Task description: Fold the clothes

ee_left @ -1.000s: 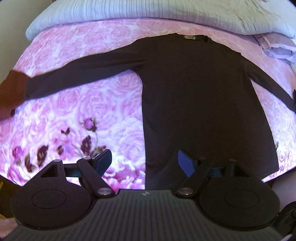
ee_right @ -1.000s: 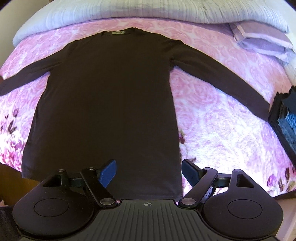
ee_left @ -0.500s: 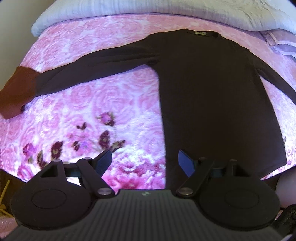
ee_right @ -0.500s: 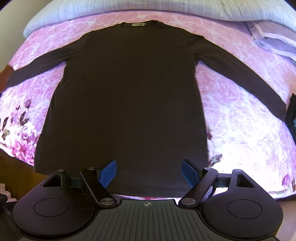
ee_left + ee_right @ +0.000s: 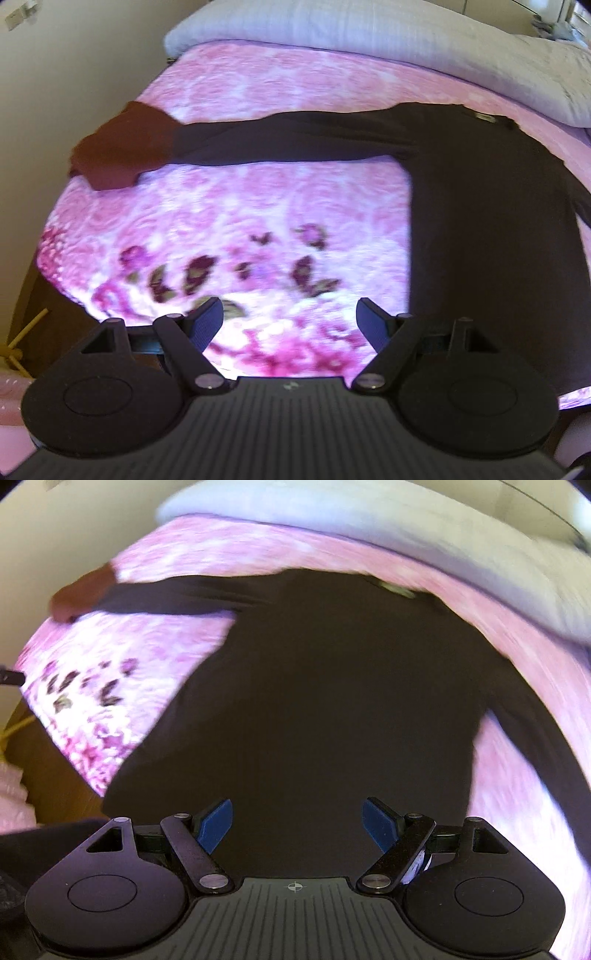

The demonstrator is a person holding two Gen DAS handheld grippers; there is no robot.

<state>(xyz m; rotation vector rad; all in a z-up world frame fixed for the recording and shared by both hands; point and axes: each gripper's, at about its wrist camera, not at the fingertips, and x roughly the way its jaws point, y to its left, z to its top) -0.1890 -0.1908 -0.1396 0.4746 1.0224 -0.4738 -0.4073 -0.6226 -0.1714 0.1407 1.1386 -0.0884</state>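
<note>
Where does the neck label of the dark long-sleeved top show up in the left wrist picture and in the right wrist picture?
Left wrist: the neck label sits far upper right, at the top's collar, just below the pale quilt.
Right wrist: the neck label sits upper centre-right, blurred, on the collar.
Shared landmark: the reddish-brown cuff ending the outstretched sleeve, at the left in both.

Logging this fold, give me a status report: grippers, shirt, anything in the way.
Left gripper open, empty, over the bedspread. Right gripper open, empty, over the shirt. Shirt flat, sleeves spread, unfolded. Nothing on it.
</note>
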